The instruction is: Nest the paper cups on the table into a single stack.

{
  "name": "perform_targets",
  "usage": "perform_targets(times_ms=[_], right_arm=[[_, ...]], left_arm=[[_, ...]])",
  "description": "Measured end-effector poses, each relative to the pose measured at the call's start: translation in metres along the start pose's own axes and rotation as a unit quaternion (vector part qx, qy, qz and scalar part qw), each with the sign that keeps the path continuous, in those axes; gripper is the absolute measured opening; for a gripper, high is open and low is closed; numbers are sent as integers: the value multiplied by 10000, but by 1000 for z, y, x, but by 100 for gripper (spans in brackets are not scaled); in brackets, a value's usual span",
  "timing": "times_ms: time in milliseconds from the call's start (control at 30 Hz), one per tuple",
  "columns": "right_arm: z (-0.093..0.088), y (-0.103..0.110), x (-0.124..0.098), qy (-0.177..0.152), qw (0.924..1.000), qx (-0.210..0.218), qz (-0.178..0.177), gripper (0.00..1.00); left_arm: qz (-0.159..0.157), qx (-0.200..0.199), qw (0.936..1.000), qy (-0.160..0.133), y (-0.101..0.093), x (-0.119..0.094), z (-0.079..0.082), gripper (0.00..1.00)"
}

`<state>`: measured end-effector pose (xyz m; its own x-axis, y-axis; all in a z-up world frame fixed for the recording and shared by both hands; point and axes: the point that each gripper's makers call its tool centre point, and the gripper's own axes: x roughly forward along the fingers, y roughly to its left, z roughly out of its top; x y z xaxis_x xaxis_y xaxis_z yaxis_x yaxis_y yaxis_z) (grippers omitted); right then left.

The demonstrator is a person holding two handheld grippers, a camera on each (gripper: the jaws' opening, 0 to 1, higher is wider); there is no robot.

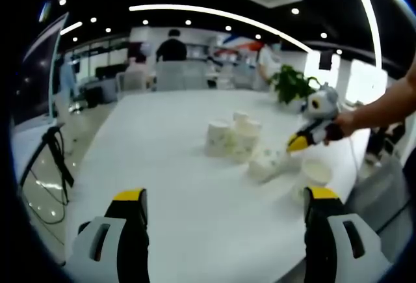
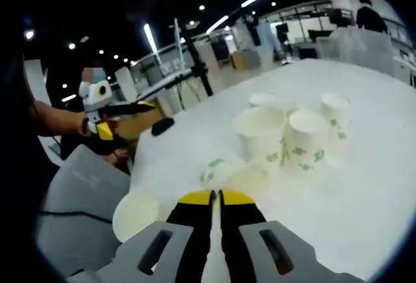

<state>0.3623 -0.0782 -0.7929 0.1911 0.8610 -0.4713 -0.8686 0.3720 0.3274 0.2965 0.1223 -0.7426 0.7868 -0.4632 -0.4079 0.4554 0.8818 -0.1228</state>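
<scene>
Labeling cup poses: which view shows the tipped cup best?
Right gripper view: the tipped cup lies close, just beyond the shut right gripper, green print visible. In the left gripper view it is small and blurred, below the right gripper.

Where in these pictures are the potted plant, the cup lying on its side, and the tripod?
potted plant [image 1: 290, 84], left gripper view, on its green leaves.
cup lying on its side [image 1: 265, 164], left gripper view, on its printed wall.
tripod [image 2: 195, 58], right gripper view, on its dark upright leg beyond the table's edge.
</scene>
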Motion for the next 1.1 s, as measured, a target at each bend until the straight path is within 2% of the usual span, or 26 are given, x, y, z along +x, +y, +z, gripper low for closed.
perform_targets(times_ms=[400,733,833,1100], right_arm=[[9,5,-6,5,9998,-157,-103,0],[11,9,-9,242,9987,-406,-163,0],[10,5,-12,369,9985,-330,-246,0],[23,0,-23,485,9969,-461,-409,0]], left_arm=[[-27,-38,10000,-36,-2,3,2,98],[-53,-27,10000,-79,-3,4,5,98],[-58,-15,9999,-86,-3,4,7,98],[-11,56,9999,-129,-1,0,10,98]])
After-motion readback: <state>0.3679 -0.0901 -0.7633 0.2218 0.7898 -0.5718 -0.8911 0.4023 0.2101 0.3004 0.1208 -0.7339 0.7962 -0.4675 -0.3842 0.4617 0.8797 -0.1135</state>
